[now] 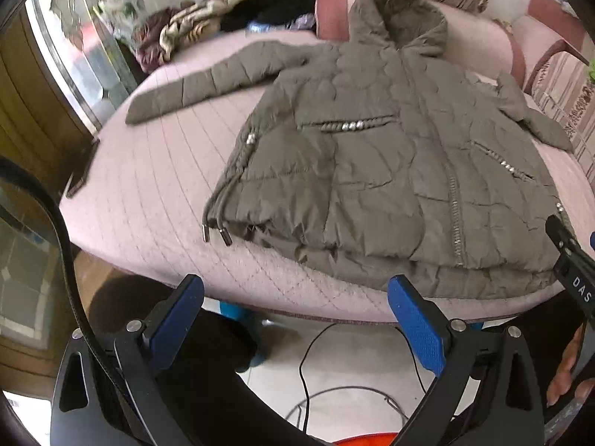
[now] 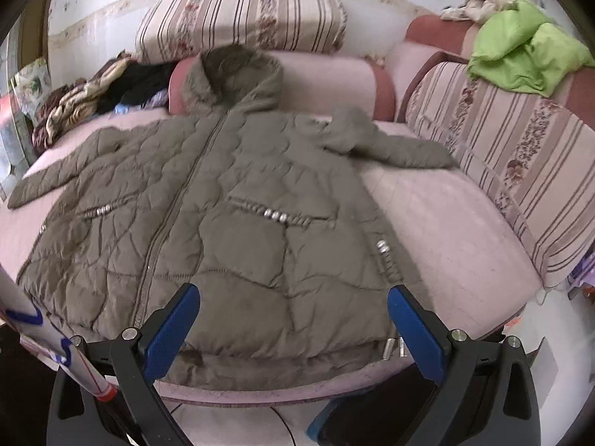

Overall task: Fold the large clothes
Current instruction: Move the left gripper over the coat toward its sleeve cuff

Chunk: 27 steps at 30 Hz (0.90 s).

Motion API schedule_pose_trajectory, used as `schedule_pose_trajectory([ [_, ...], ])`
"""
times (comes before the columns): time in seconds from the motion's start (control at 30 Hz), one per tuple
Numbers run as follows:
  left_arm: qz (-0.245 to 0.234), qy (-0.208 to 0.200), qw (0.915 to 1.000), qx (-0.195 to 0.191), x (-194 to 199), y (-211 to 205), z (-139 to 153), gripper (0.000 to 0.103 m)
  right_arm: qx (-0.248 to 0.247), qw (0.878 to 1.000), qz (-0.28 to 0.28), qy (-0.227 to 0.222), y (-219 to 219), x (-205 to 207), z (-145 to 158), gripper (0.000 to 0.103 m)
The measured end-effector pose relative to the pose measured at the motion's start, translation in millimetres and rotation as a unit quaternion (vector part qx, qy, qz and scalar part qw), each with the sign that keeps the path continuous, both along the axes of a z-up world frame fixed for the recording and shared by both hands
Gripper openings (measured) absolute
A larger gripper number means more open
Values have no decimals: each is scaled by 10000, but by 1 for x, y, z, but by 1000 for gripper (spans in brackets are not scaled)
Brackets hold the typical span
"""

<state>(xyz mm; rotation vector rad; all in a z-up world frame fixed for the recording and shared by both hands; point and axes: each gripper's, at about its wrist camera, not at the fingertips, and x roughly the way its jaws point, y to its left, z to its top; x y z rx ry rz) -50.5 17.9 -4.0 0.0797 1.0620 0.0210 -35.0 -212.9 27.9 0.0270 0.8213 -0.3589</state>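
— Two claws, both gaping wide and gripping nothing. How is the left claw (image 1: 295,319) sitting?

— Its blue pads (image 1: 416,327) are hanging just off the near edge of the sofa (image 1: 148,193), with floor and a black cable (image 1: 308,356) showing between them. The right pad's tip is overlapping the hem of the coat (image 1: 372,156) in its view, but I am not seeing whether it is touching.

— And the right claw (image 2: 293,321)?

— Its spread is just as wide, and it is hovering over the coat's hem, near the zip (image 2: 178,200). Contact is not showing there either.

— Where is the coat lying?

— It is lying flat, front up, on the pink seat, hood toward the backrest, hem toward the claws, one sleeve stretching out to the left.

— What is each view adding?

— The left view is showing the hem's drawcords (image 1: 219,223), a clothes pile (image 1: 208,18) at the far left end, a wooden door (image 1: 22,85), and a sliver of the other tool at the right edge with fingers (image 1: 565,371) below it. The right view is showing a green cloth (image 2: 520,48) draped on the sofa's right arm and the striped cushions (image 2: 241,15).

— And the pose?

— Both claws are pointing forward and slightly down at the coat.
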Motion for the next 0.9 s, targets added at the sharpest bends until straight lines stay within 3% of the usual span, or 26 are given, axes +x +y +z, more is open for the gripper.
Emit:
schedule_pose_trajectory([
  [0.53,245,499,9977,-382,39,29,-35,99,-419,9976,193,521,22,44,-26,102],
  [0.9,533,32,9982,-277,62,59,-28,99,-586,9963,321,538,41,77,-23,102],
])
